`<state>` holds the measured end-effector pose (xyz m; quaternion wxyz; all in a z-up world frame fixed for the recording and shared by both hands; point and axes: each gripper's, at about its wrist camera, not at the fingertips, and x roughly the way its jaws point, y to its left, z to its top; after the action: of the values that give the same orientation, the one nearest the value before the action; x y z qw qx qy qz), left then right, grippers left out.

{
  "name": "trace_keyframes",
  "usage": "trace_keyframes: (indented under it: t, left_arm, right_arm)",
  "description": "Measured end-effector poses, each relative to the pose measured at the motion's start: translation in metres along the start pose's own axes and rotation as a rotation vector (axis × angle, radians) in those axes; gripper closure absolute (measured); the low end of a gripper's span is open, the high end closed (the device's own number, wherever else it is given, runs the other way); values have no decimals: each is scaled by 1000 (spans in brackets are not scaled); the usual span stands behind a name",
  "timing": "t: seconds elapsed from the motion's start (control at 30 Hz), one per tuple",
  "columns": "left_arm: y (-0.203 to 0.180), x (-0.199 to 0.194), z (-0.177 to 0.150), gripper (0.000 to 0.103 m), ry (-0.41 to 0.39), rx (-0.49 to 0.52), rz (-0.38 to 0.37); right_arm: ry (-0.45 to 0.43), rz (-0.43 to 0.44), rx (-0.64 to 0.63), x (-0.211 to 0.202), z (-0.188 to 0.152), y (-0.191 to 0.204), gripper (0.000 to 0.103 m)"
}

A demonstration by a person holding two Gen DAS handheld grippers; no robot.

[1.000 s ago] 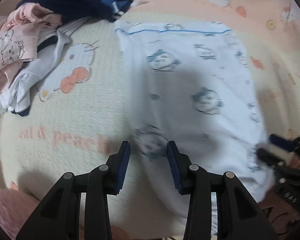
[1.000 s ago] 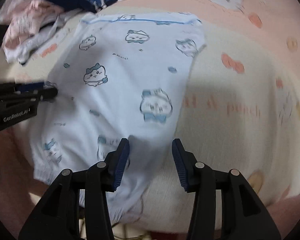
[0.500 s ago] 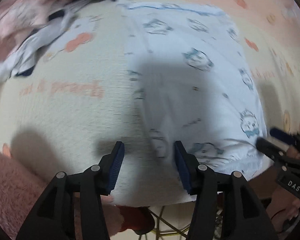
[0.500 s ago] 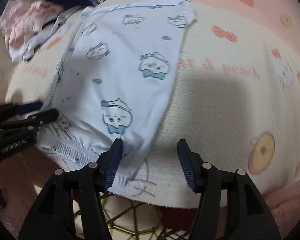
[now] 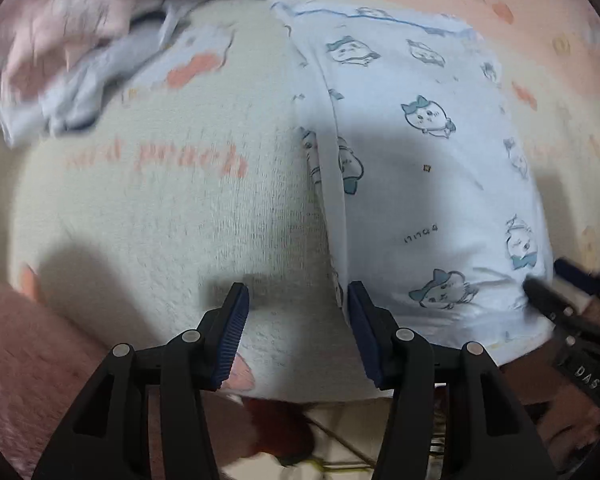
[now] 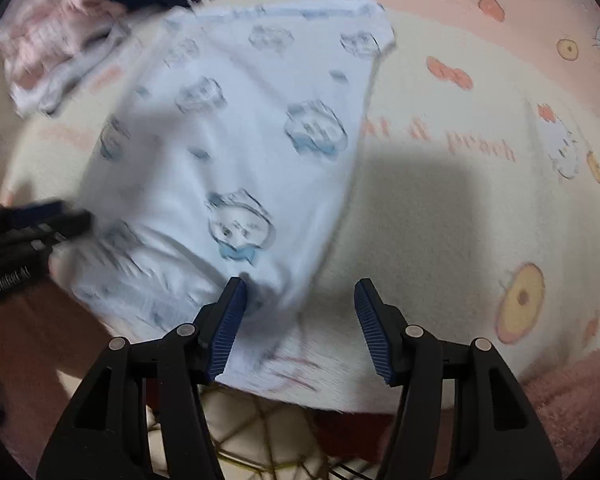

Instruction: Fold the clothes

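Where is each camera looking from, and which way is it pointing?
Left wrist view: sits on the left gripper, looking steeply down at the white printed garment on the blanket; its own open jaws show, and the right gripper at the right edge.
Right wrist view: sits on the right gripper, looking down at the garment's other side; open jaws show, the left gripper at left.
Shared: the garment, blanket, and clothes pile.
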<state>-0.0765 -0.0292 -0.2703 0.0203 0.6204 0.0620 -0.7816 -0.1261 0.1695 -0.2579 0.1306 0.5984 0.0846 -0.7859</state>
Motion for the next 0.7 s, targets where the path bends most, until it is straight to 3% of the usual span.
trace_keyframes:
  t: [0.13, 0.23, 0.3, 0.37, 0.5, 0.57, 0.7]
  left_arm:
    - [-10, -28, -4, 52, -83, 17, -189]
    - [-42, -22, -2, 52, -59, 87, -192]
    - [-43, -8, -1, 52, -13, 129, -130]
    - [-49, 1, 4, 52, 24, 122, -80]
    - [-33, 2, 5, 50, 58, 45, -53]
    - [-28, -1, 6, 50, 47, 19, -53]
    - [-35, -16, 12, 50, -36, 7, -149]
  right_arm:
    - [-83, -13, 1, -20, 1, -3, 46]
    - [-104, 28, -21, -22, 1, 1, 46]
    - [-81, 28, -41, -14, -1, 6, 46]
    - [-42, 0, -55, -5, -4, 9, 46]
    - [5, -13, -28, -5, -10, 6, 45]
    - [6, -16, -20, -11, -16, 5, 45]
    - [-37, 2, -16, -18, -14, 5, 45]
